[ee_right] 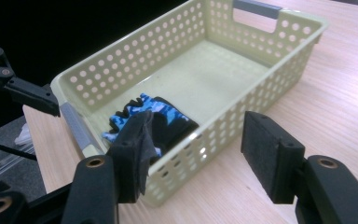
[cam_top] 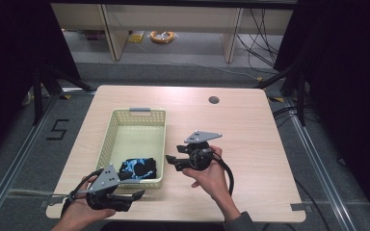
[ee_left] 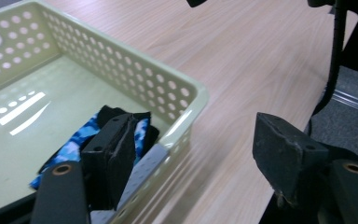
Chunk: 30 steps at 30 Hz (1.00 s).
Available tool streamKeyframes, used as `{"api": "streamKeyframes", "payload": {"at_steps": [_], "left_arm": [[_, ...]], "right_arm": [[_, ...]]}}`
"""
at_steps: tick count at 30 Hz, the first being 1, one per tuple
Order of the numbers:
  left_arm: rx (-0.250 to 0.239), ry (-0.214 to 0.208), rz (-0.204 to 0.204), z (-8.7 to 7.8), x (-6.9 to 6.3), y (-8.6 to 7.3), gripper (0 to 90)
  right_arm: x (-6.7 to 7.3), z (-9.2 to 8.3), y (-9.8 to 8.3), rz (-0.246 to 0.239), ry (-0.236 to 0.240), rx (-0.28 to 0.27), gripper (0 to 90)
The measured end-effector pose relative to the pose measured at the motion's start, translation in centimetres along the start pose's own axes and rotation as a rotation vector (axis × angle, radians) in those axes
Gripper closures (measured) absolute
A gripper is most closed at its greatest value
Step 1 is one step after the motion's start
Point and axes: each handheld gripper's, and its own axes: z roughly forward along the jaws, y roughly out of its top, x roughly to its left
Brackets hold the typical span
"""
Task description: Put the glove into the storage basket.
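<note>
Soft blue-and-black glove point(cam_top: 138, 168) lies crumpled in the near end of the pale green basket point(cam_top: 107, 140), low centre-left of the high view; light and limp, I'd pinch a raised fold. My left gripper point(cam_top: 136, 196) and right gripper point(cam_top: 169, 160) hang released, holding nothing

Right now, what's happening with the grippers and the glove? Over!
Left gripper and right gripper: jaws open, nothing held. Blue-and-black glove lies in the basket, near end. Nothing in the way.

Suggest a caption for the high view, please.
Both open grippers flank a green basket holding a blue-black glove.
</note>
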Motion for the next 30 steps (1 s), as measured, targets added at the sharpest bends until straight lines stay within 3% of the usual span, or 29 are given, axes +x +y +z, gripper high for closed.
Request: {"api": "streamKeyframes", "payload": {"at_steps": [3,5,7,11,12,14,15,17,19,23,25,26,27,29,30], "left_arm": [[-0.017,-0.019,-0.036,0.8,-0.8,-0.3,28.5],[-0.032,-0.018,-0.027,1.2,-1.2,-0.5,28.4],[-0.028,-0.035,-0.022,1.6,-1.7,-0.6,28.3],[-0.011,-0.061,-0.026,2.4,-2.7,-1.0,27.0],[0.003,-0.056,-0.011,2.4,-2.8,-1.1,26.5],[0.007,-0.044,0.019,2.6,-2.9,-1.2,25.0],[-0.004,-0.04,0.004,2.7,-3.0,-1.4,23.9],[0.009,-0.038,0.012,2.9,-2.8,-1.8,23.4],[0.004,-0.047,0.008,3.1,-2.8,-2.3,22.5],[0.026,-0.061,0.013,3.6,-3.1,-3.1,21.1],[0.032,-0.069,0.005,3.9,-3.2,-3.4,20.7],[0.032,-0.069,0.005,3.9,-3.2,-3.4,20.5],[0.044,-0.064,0.019,4.0,-3.1,-3.7,20.3],[0.042,-0.06,0.006,4.2,-3.2,-4.0,19.9],[0.053,-0.069,0.03,4.2,-3.0,-3.9,19.7]], "right_arm": [[-0.3,-1.0,-0.7,-0.016,-0.016,-0.019,40.8],[-0.6,-1.3,-1.0,-0.038,-0.013,-0.034,40.3],[-0.4,-1.7,-1.5,0.004,-0.007,-0.036,40.0],[-0.7,-2.1,-2.6,-0.008,-0.037,-0.021,38.9],[-0.8,-2.2,-2.7,-0.011,-0.035,-0.015,38.8],[-0.9,-2.3,-3.1,0.003,-0.038,-0.02,38.3],[-1.1,-2.4,-3.1,-0.027,-0.041,-0.026,38.1],[-1.2,-2.4,-3.4,-0.012,-0.027,-0.036,37.8],[-1.0,-2.8,-3.7,0.029,-0.049,-0.019,37.4],[-1.4,-3.0,-4.3,0.019,-0.037,-0.026,36.8],[-1.4,-3.2,-4.6,0.041,-0.036,-0.016,36.6],[-1.6,-3.1,-4.8,0.014,-0.031,-0.023,36.5],[-1.5,-3.3,-4.9,0.037,-0.038,-0.019,36.4],[-1.5,-3.5,-5.2,0.052,-0.044,-0.005,36.2],[-1.7,-3.5,-5.3,0.042,-0.047,-0.009,36.1]]}}
